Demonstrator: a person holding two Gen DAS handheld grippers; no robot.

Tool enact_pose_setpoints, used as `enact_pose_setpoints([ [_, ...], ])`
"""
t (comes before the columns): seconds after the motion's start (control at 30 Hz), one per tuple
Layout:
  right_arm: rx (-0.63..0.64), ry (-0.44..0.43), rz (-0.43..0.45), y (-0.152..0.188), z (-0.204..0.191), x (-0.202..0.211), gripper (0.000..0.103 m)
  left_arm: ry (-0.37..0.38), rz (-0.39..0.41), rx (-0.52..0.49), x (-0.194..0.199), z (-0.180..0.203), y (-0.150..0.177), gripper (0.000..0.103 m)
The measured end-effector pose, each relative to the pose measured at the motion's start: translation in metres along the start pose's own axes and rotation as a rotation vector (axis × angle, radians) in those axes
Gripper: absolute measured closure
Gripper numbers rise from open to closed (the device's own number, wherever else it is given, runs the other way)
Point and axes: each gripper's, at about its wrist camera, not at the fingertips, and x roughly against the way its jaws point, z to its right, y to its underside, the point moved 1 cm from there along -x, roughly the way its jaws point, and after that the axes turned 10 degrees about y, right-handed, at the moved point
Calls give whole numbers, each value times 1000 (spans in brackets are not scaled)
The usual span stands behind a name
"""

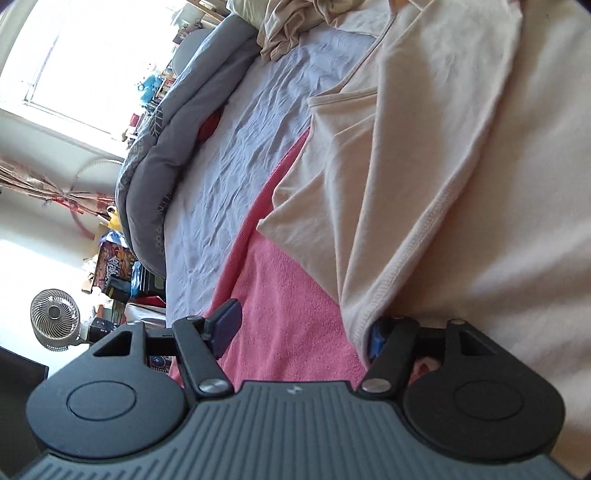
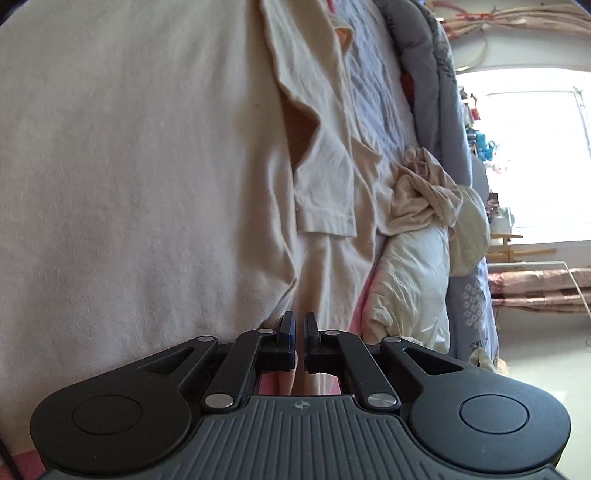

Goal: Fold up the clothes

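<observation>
Bed below (image 1: 229,155), both grippers (image 2: 300,328) tilted downward

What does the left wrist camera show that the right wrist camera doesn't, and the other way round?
Only the left wrist view: the left gripper with its jaws apart, over a pink towel, one finger tucked under the hem of the cream shirt; a small fan on the floor.

Only the right wrist view: the right gripper shut on a fold of the shirt; the shirt's short sleeve; a white bundle.

Both: the cream shirt, the lilac sheet, the grey duvet, a crumpled beige garment and the bright window.
</observation>
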Motion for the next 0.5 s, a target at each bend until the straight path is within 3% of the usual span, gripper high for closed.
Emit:
enact_pose_setpoints([
  [0.07,-20,20,33,-5,8,5,93,19,11,44,-1,-7,3,35],
  [0.13,-7,41,88,-14,11,11,82,31,16,76,-2,-12,4,35],
  [0.33,16,28,224,-66,-1,7,70,62,10,175,-1,-20,5,35],
  [0.43,0,29,220,-84,-7,0,70,82,13,220,0,-25,8,33],
  [0.5,-8,46,204,-92,-8,-6,77,89,19,230,1,-26,9,33],
])
